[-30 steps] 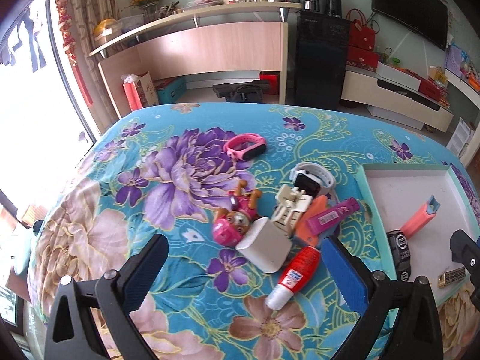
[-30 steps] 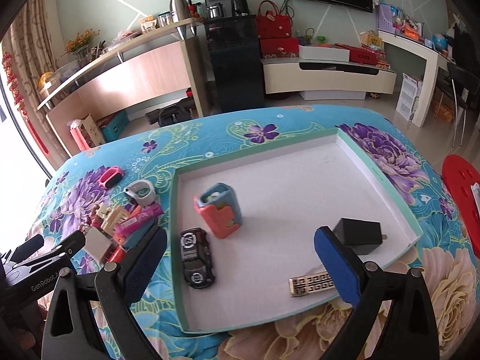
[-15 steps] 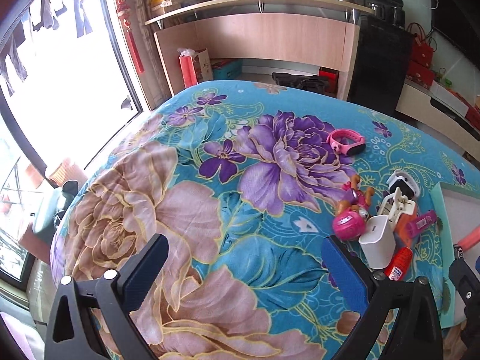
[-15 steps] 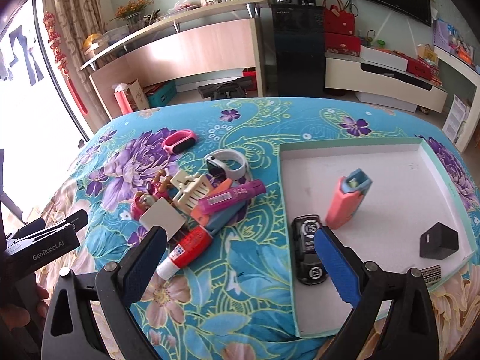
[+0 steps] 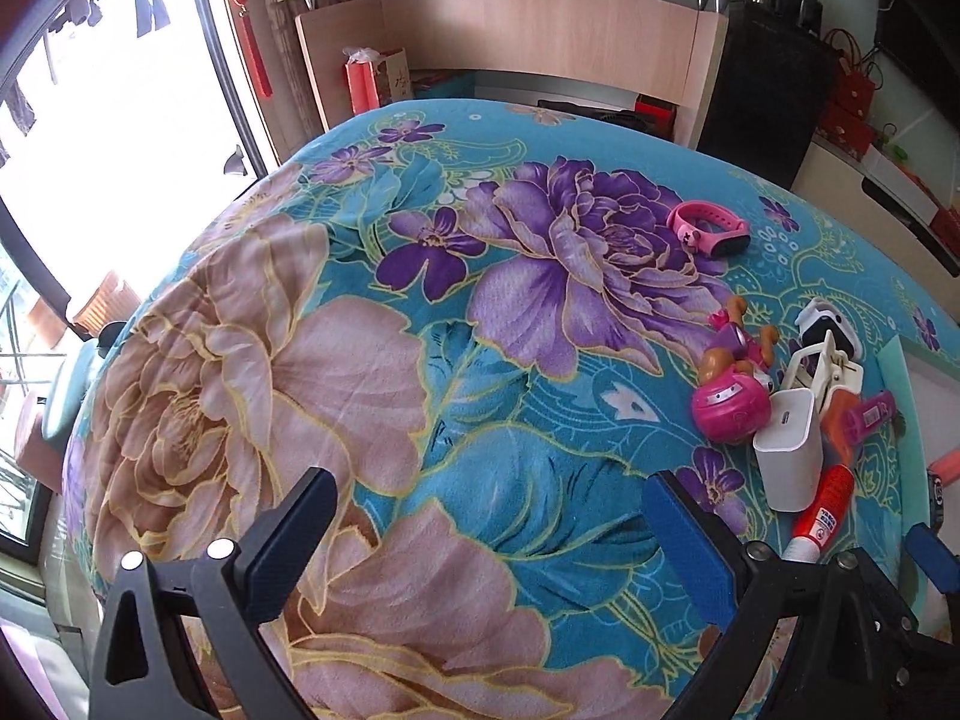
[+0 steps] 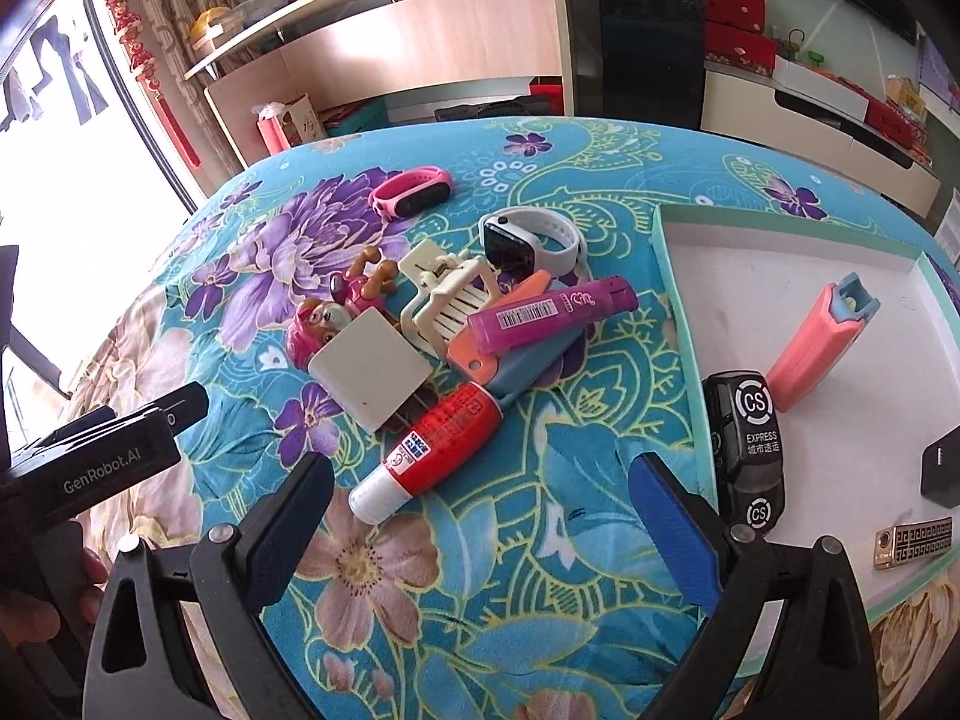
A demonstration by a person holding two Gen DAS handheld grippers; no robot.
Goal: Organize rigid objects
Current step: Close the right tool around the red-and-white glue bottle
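Note:
A pile of small objects lies on the floral cloth: a red glue stick (image 6: 433,443), a white charger (image 6: 370,367), a purple tube (image 6: 551,313), a cream hair clip (image 6: 447,294), a pink dog toy (image 6: 336,312), a white smartwatch (image 6: 531,240) and a pink band (image 6: 411,191). The white tray (image 6: 681,324) holds a black toy car (image 6: 745,450), a pink case (image 6: 819,348), a black cube (image 6: 943,468) and a gold lighter (image 6: 913,542). My right gripper (image 6: 486,525) is open, just in front of the glue stick. My left gripper (image 5: 489,534) is open over bare cloth, left of the pile (image 5: 786,420).
The left gripper's body (image 6: 102,450) shows at the left edge of the right wrist view. The cloth (image 5: 300,360) drops off toward a window on the left. A wooden counter (image 6: 420,54), a black cabinet and a low TV bench stand behind the table.
The right gripper has swung left from over the tray to face the pile. The left gripper has swung left, away from the pile, to over bare cloth. Both stay open.

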